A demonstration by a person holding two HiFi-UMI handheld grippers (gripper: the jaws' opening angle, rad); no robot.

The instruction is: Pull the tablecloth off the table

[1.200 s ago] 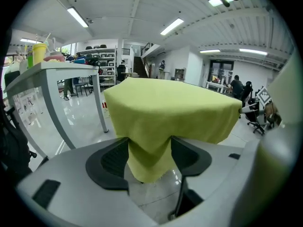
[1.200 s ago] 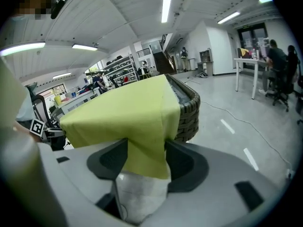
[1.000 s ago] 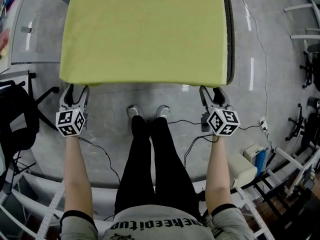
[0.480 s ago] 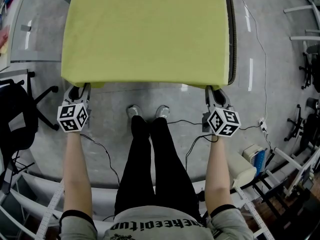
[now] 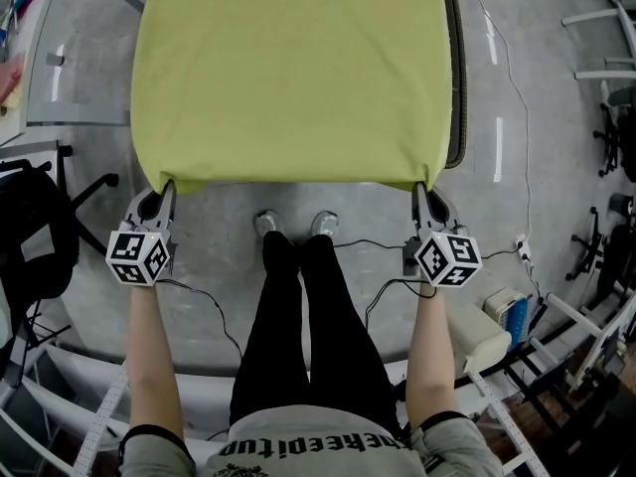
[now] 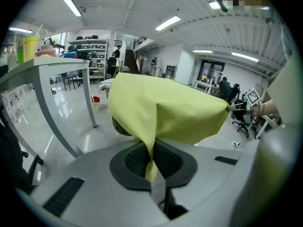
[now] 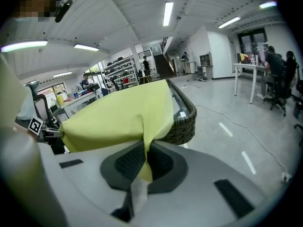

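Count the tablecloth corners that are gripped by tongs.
2 on the tablecloth: near left corner in the left tongs, near right corner in the right tongs. The far corners are cut off in the head view.

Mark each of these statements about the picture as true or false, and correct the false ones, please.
1. The left gripper is shut on a near corner of the yellow-green tablecloth. True; its jaws have just closed on the cloth.
2. The right gripper hangs open and holds nothing. False: its jaws have just closed as well, and they pinch the other near corner of the tablecloth.
3. The tablecloth is already fully off the table. False: it covers nearly the whole top, and only its near edge is pulled taut between the two grippers.
4. A dark woven rim of the table shows beside the cloth's right edge. True.
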